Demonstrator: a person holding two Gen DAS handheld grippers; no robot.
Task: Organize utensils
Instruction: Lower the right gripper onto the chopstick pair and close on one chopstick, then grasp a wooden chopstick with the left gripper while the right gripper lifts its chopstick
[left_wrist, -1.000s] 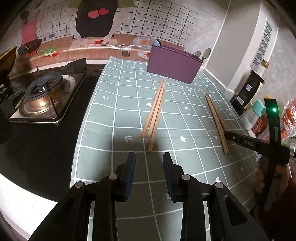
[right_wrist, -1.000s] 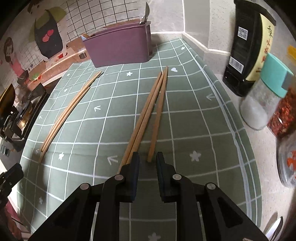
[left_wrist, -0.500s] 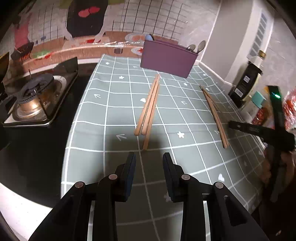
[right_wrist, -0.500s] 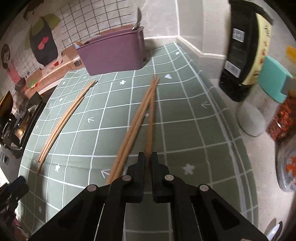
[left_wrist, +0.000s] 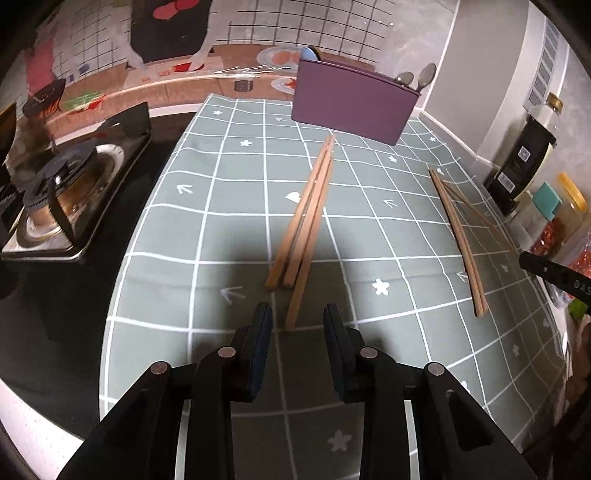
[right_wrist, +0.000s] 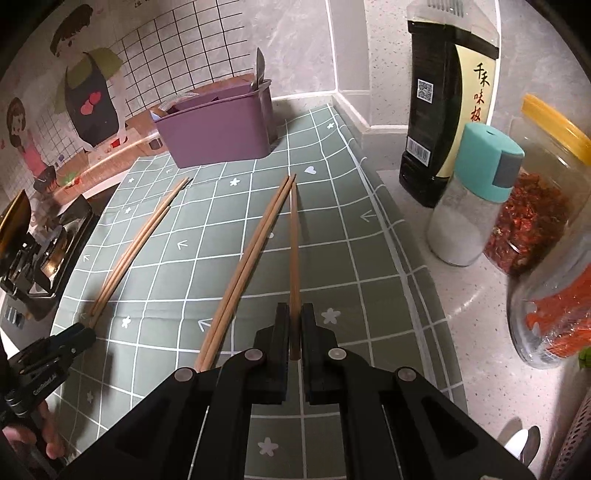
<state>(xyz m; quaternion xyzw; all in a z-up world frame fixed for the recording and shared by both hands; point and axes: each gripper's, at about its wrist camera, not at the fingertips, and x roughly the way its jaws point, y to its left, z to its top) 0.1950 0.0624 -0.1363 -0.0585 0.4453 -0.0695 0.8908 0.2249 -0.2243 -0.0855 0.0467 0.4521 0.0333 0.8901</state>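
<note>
1. Right tongs (right_wrist: 294, 314) pinch 1 slim tan wooden chopstick (right_wrist: 294, 251), tip toward 12 o'clock.
2. Left tongs (left_wrist: 297, 321) closing, nothing gripped; 3 chopsticks (left_wrist: 306, 221) on desk mat (left_wrist: 221, 221) at 12.

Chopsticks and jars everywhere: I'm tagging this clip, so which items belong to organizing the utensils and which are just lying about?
Part of the job:
- single chopstick, clamped in the right gripper
- chopstick bundle, ahead of the closing left gripper
- chopstick pair
- purple utensil holder

Just lying about:
- gas burner
- sauce bottle
- salt shaker
- chili jar
</note>
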